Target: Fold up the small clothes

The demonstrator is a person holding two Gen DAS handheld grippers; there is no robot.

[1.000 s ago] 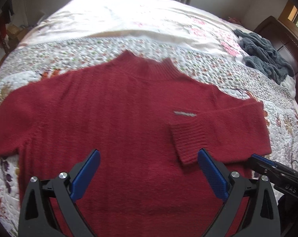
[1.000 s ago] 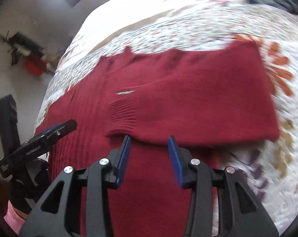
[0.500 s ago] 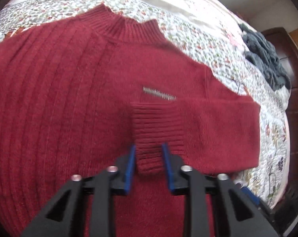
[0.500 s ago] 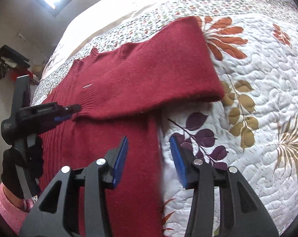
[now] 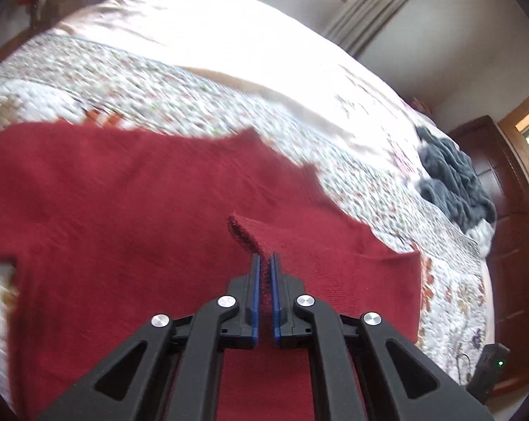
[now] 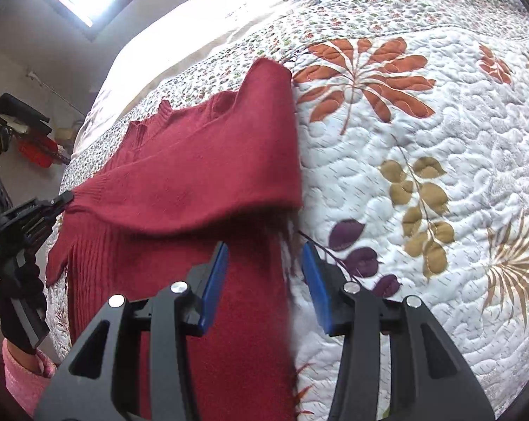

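Half a second ago the left tongs (image 5: 263,263) straddled the ribbed cuff (image 5: 245,233) with a gap on each side; now they are clamped on it, blue pads pinching the knit, and the cuff lifts off the red sweater (image 5: 124,210) instead of lying flat. The right tongs (image 6: 264,280) have barely shifted: they hover apart over the sweater's side edge, one pad above red knit, the other above the quilted bed (image 6: 422,210), gripping nothing. My reading is that the sleeve (image 6: 201,182) already folded across the chest is being picked up again to reposition or straighten it, so the fold is at an early stage; the other sleeve lies spread out toward 9 o'clock in the left view.

The sweater lies flat on the bed, collar pointing toward 12 o'clock. The left view shows the pinch itself, the far sleeve, and a grey garment (image 5: 454,179) heaped at 3 o'clock near the bed's edge. The right view shows what the left cannot: the sleeve's fold line at the shoulder, its sagging lower edge, the left tongs at 9 o'clock held by a dark-gloved hand (image 6: 18,301) with a pink sleeve (image 6: 25,379), and the sweater's side edge between the open pads.
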